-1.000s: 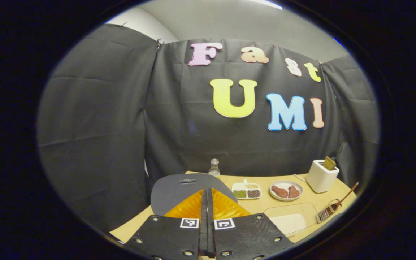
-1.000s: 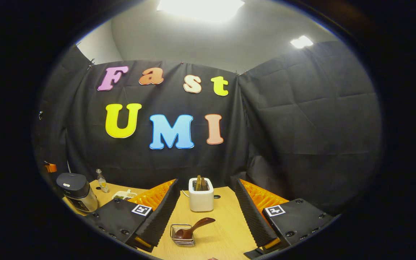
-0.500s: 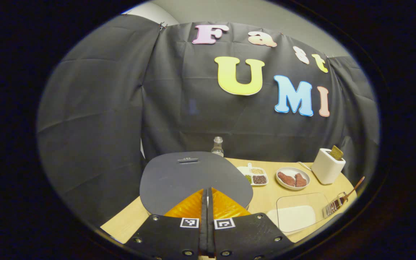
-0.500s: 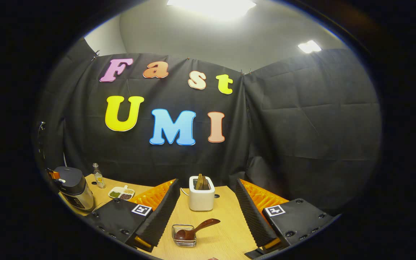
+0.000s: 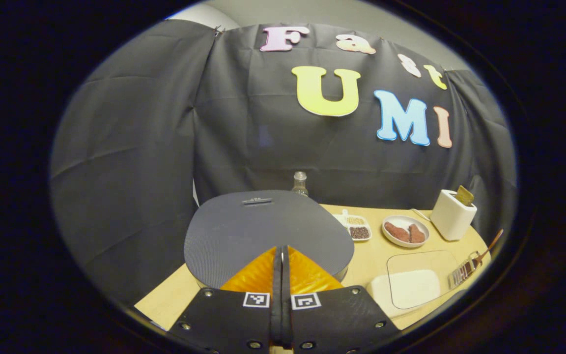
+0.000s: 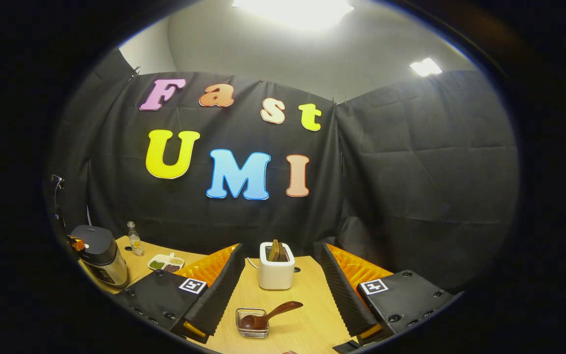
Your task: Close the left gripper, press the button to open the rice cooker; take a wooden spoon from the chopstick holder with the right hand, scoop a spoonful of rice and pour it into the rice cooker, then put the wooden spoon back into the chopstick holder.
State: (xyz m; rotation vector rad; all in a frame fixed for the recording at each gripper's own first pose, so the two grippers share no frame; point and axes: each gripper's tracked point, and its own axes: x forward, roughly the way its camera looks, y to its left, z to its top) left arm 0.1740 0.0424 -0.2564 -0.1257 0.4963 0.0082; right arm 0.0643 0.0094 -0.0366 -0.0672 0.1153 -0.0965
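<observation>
Just above the rice cooker (image 5: 268, 236), the left gripper (image 5: 281, 255) hovers pressed shut, holding nothing; I'd press straight down onto the button. Its lid is dark, matte and rounded. Farther right, the right gripper (image 6: 283, 275) gapes empty over the smooth wooden spoon (image 6: 266, 317) in its wire holder (image 6: 252, 324).

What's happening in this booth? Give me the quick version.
A person holds a gripper in each hand. The left gripper is shut and sits right over the rice cooker, whose lid is down. The right gripper hangs open above the table, with the wooden spoon resting in its wire holder untouched.
</observation>
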